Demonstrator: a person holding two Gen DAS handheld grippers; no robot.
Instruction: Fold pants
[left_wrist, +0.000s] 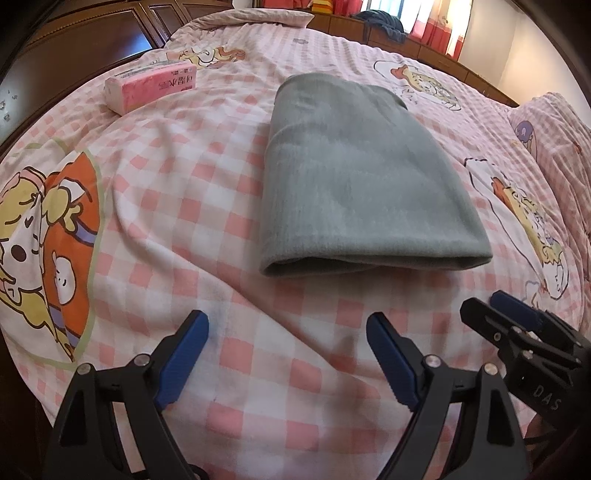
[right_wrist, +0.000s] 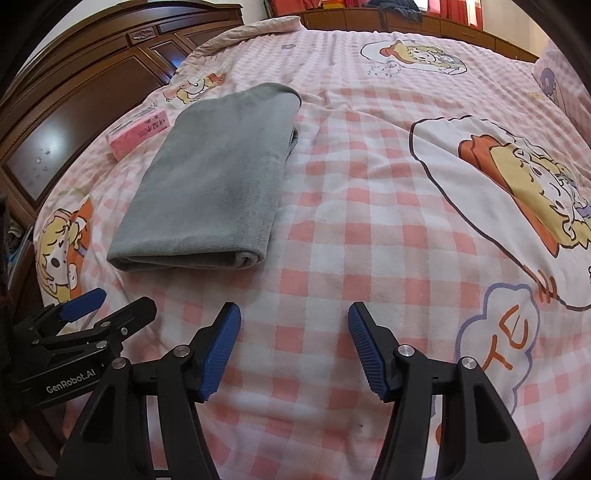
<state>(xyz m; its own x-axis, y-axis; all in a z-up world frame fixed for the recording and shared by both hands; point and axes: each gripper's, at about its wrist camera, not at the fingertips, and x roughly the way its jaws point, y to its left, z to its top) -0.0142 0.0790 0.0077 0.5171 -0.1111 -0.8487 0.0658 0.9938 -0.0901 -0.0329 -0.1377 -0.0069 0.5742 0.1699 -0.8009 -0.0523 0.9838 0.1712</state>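
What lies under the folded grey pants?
The folded grey pants rest directly on the pink checked bedsheet, which shows all around them. Their inner layers, and the sheet beneath them, are covered. The tissue pack lies apart.

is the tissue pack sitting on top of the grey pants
No, the tissue pack lies on the checked bedspread beside the folded grey pants, with bare fabric between them.

"GenRobot.AI" on left gripper (right_wrist: 107, 306); "DAS" on right gripper (left_wrist: 484, 314)
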